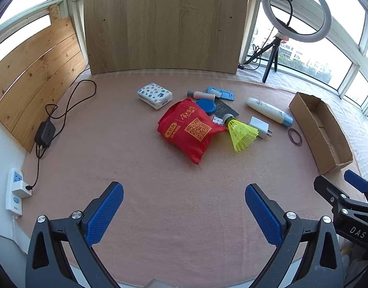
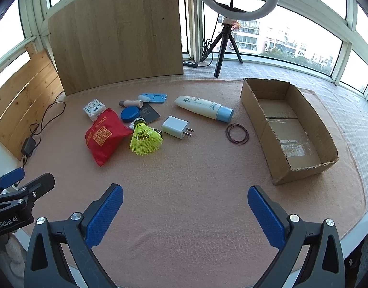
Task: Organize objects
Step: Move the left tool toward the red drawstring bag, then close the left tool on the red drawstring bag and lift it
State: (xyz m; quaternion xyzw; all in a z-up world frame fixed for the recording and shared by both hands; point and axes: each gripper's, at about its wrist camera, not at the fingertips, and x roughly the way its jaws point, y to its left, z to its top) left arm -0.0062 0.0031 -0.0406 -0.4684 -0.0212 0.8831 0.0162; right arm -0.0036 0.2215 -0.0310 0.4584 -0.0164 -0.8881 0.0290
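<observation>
Bare tabletop (image 2: 184, 180) is lying open across the near half. Farther off, a clutter around the red bag (image 2: 104, 136) and yellow shuttlecock (image 2: 145, 139) is crowding the middle. The cardboard box (image 2: 287, 129) is walling the right side, its open top unblocked; wooden boards (image 2: 116, 31) are closing the far left.

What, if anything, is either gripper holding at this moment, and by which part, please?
Nothing is held. The left gripper and the right gripper are both open over bare mat, well short of the scattered items and the cardboard box.
</observation>
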